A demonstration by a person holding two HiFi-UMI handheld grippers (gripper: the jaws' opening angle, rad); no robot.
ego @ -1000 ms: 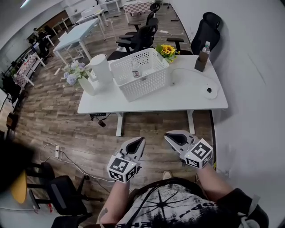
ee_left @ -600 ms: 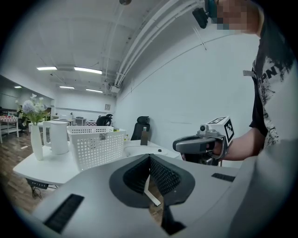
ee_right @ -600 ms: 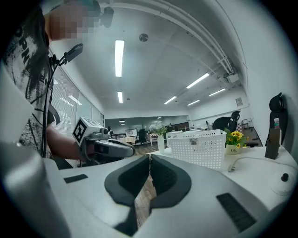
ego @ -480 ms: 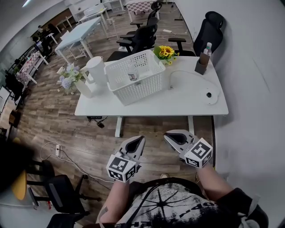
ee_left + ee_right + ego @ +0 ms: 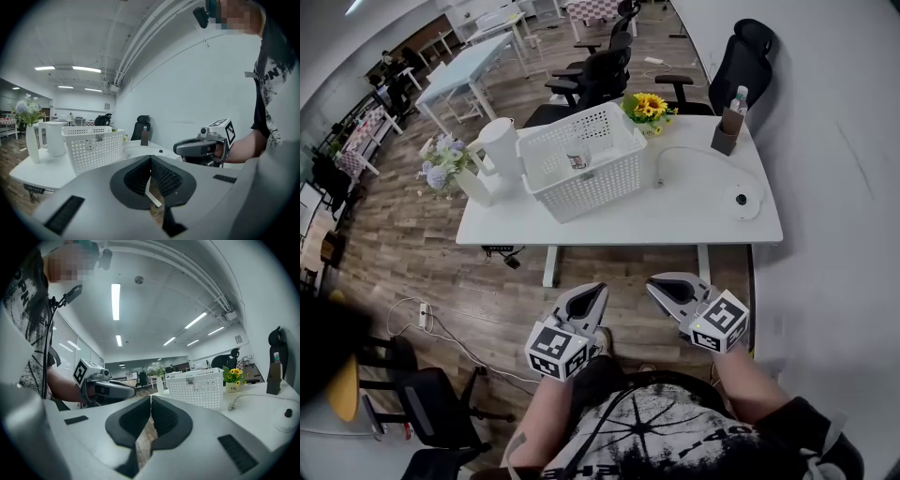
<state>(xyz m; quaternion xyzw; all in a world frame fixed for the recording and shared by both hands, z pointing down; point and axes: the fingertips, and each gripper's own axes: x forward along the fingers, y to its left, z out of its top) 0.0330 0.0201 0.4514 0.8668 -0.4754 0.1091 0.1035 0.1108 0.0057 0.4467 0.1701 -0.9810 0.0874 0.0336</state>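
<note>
Position has shifted a little over the last second. In the left gripper view the white perforated plastic basket (image 5: 91, 152) and the white vase of pale blue flowers (image 5: 32, 146) have slid leftward. In the head view the long white tabletop (image 5: 675, 220) sits slightly lower, so the person seems to have stepped nearer its near edge.

The left tongs (image 5: 599, 290) are closed pad to pad with nothing between them. They are held over the wood-plank floor (image 5: 441, 262), well apart from the tabletop. The right tongs (image 5: 651, 281) are likewise closed and empty, beside the left pair.

At the tabletop's left end stand the vase and a white plastic jug (image 5: 502, 143). Next comes the basket, with a small labelled bottle (image 5: 574, 153) inside. Behind it sits a pot of yellow sunflowers (image 5: 648, 105). A white cable (image 5: 698, 150) runs toward a round white puck (image 5: 741, 200) near the right edge. A brown holder with a bottle (image 5: 727, 120) occupies the far right corner.

Between the tongs and the basket lie floor and the tabletop's near edge. Black office chairs (image 5: 600, 70) crowd the far side.
</note>
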